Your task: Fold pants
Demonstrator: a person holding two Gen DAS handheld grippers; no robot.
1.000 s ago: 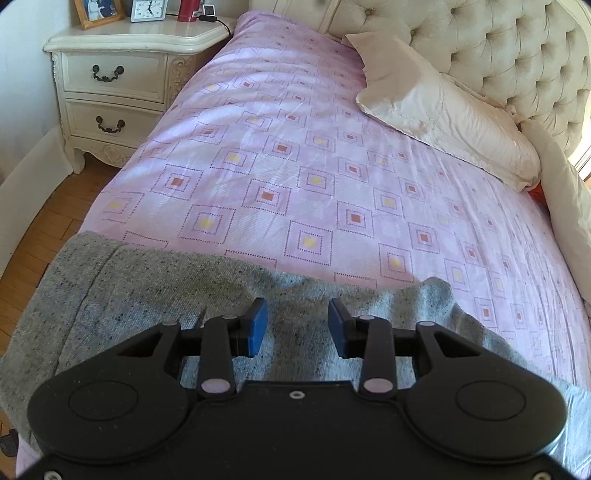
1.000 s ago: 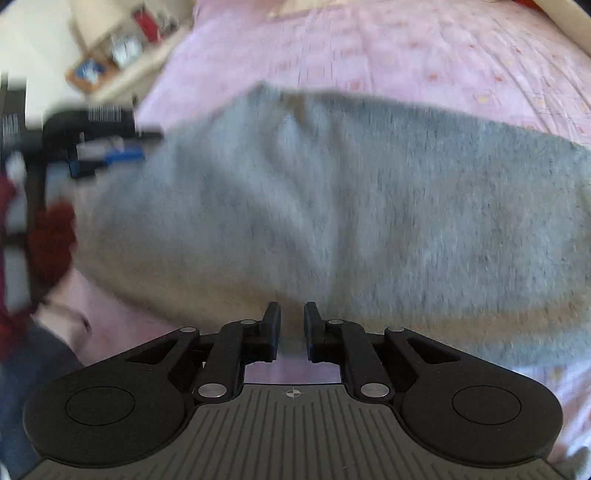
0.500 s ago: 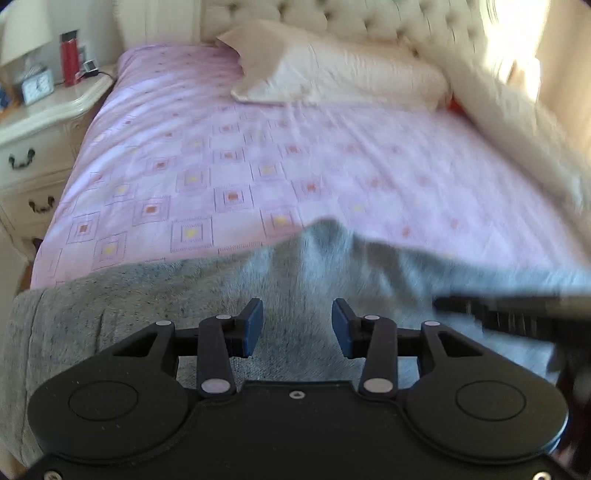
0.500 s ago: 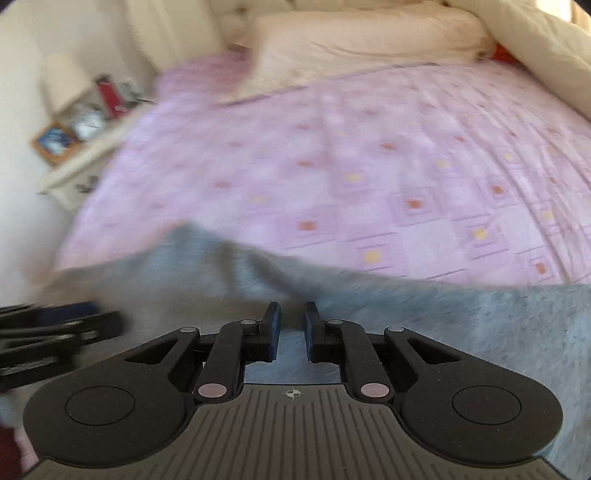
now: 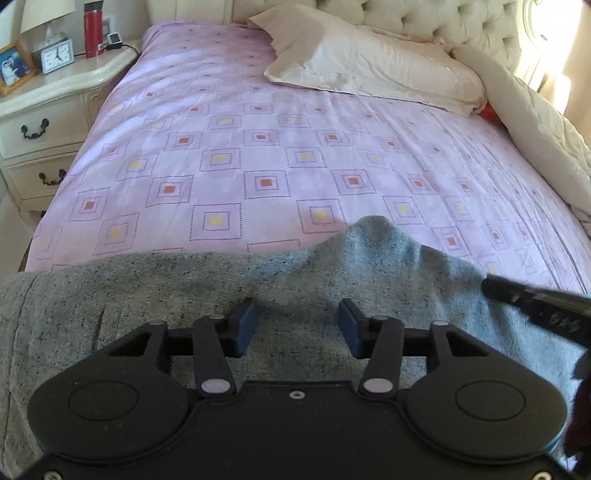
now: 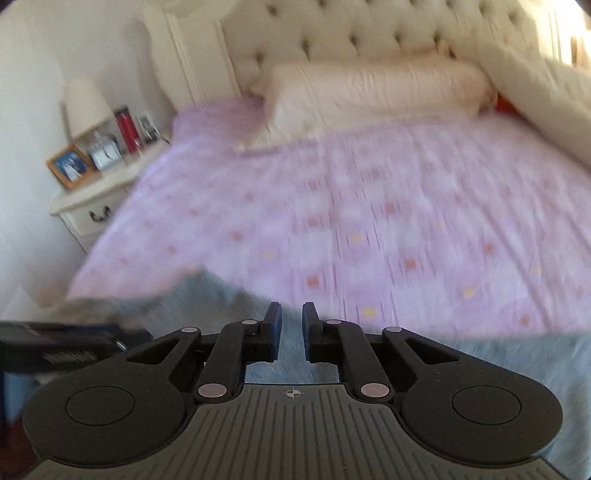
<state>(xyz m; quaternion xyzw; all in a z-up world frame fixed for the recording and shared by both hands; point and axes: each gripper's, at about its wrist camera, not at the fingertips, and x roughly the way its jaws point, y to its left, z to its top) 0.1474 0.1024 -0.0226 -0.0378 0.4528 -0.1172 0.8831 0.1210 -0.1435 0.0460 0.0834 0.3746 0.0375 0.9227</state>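
I see the grey pants [image 5: 221, 295] spread across the near end of the bed [image 5: 258, 155], on its pink patterned cover, with one hump of cloth pushed up toward the middle. My left hand-held gripper [image 5: 297, 325] hangs over them with its blue pads well apart and its jaws opening; only the flat cloth below shows through the gap and the pads press on nothing. My right hand-held gripper [image 6: 292, 328] stands over the grey cloth near the bed's edge, jaws only narrowly parted and opening, the gap between them bare, so it holds nothing. In the left view its dark tip sits just at the right flank of the hump. A cream pillow [image 5: 373, 70] lies by the tufted headboard [image 5: 424, 18], and a nightstand [image 5: 48, 110] stands on the left
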